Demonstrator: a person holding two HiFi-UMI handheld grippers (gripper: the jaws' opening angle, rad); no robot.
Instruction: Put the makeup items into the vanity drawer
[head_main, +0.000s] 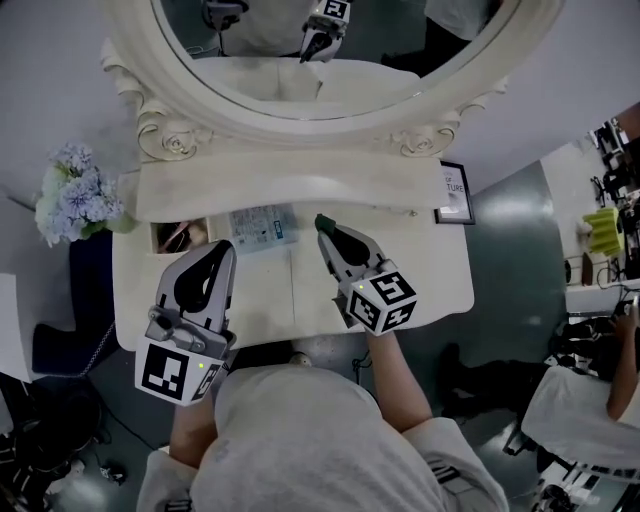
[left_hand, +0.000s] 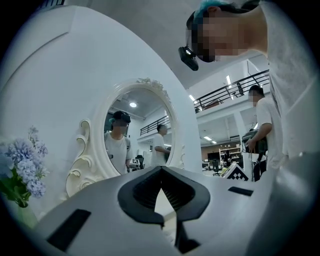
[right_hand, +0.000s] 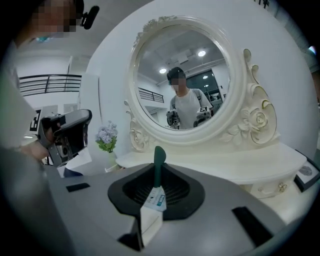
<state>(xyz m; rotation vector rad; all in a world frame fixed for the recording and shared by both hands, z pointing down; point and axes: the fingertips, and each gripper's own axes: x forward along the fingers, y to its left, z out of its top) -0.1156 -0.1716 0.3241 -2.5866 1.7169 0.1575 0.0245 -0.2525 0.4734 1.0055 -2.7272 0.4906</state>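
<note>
Right hand-held gripper (head_main: 325, 232) grips a green-capped tube (right_hand: 158, 170); left hand-held gripper (head_main: 226, 248) is closed, empty. Next, I think, the tube goes into the open drawer (head_main: 158, 236).

cream vanity (head_main: 420, 270), green-capped white tube (right_hand: 156, 196)

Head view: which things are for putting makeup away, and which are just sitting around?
For the job: white tube with dark green cap, held in the right hand-held gripper; white-and-blue flat packet; small open drawer.
Just lying about: pale blue flower bunch; black-framed sign; big oval mirror.
</note>
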